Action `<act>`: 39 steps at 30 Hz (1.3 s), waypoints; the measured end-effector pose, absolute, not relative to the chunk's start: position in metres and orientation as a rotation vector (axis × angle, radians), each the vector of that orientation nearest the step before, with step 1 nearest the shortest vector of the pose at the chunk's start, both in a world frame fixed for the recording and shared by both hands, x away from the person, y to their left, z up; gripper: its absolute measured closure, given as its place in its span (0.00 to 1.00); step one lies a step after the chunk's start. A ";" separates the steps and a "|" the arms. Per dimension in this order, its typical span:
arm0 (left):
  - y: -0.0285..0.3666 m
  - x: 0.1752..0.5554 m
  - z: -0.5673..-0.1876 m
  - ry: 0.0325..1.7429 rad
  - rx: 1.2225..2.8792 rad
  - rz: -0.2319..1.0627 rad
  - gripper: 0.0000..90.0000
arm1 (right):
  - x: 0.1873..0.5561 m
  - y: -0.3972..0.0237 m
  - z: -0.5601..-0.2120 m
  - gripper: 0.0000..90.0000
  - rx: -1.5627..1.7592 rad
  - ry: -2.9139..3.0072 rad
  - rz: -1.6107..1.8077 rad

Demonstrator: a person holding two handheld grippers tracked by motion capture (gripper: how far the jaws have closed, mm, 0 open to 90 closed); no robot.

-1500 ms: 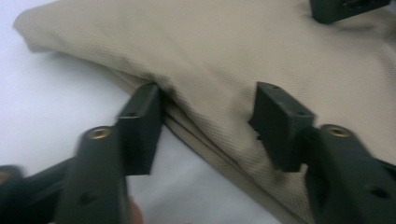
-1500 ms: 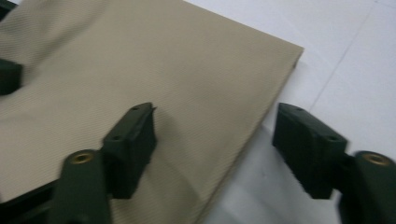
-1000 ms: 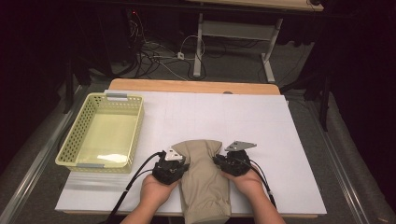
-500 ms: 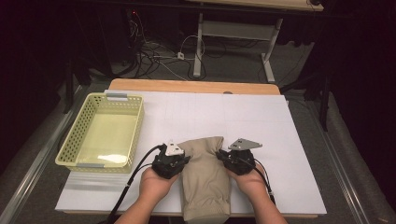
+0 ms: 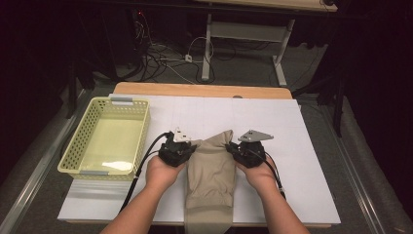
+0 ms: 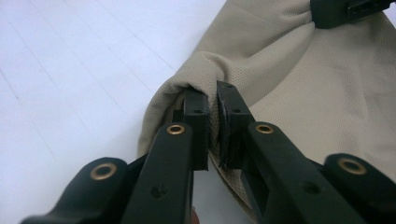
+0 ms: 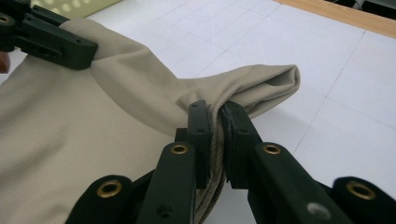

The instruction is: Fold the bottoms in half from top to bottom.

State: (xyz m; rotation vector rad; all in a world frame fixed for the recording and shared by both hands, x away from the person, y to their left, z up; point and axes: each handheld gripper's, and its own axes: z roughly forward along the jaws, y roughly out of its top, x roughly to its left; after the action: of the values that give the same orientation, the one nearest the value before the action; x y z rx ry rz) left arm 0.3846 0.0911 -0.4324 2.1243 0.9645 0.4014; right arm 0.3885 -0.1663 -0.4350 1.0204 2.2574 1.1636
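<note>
My left gripper (image 5: 187,150) is clamped on the left edge of the beige cloth (image 5: 210,168), its jaws pinching a fold of fabric. My right gripper (image 5: 238,151) bites the right edge the same way. The cloth hangs between them above the white table sheet (image 5: 302,146), its lower end trailing over the near edge. The yellow basket (image 5: 78,146) sits to the left, apart.
</note>
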 end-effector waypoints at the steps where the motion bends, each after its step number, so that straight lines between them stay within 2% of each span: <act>1: 0.091 0.390 -0.431 0.969 2.126 0.408 0.91 | 0.394 -0.165 -0.435 0.93 1.023 2.257 1.160; 4: 0.093 0.402 -0.426 0.980 2.123 0.417 0.91 | 0.405 -0.163 -0.434 0.93 1.032 2.247 1.159; 11: 0.101 0.437 -0.367 0.935 2.021 0.522 0.91 | 0.444 -0.156 -0.384 0.93 1.000 2.126 1.209; 13: 0.101 0.441 -0.362 0.925 2.024 0.540 0.91 | 0.448 -0.156 -0.376 0.92 0.994 2.109 1.225; 14: 0.098 0.452 -0.364 1.004 2.072 0.575 0.63 | 0.456 -0.155 -0.370 0.77 1.017 2.100 1.232; 15: 0.099 0.459 -0.368 1.096 2.109 0.517 0.44 | 0.461 -0.154 -0.373 0.62 1.049 2.100 1.222; 16: 0.099 0.459 -0.368 1.096 2.109 0.517 0.39 | 0.461 -0.154 -0.373 0.62 1.049 2.100 1.222; 17: 0.104 0.457 -0.381 1.132 2.110 0.453 0.39 | 0.463 -0.154 -0.382 0.58 1.098 2.118 1.213; 19: 0.103 0.449 -0.395 1.109 2.123 0.436 0.39 | 0.458 -0.154 -0.394 0.54 1.101 2.140 1.223; 26: 0.105 0.410 -0.421 1.035 2.107 0.384 0.37 | 0.426 -0.159 -0.426 0.53 1.115 2.190 1.197; 39: 0.108 0.342 -0.453 0.927 2.056 0.322 0.36 | 0.352 -0.170 -0.456 0.52 1.109 2.232 1.194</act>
State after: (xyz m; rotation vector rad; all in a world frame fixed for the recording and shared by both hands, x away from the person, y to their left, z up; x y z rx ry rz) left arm 0.3422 0.1080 -0.4529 2.0557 0.9265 0.3219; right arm 0.3522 -0.1696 -0.4555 1.1086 2.2319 1.1942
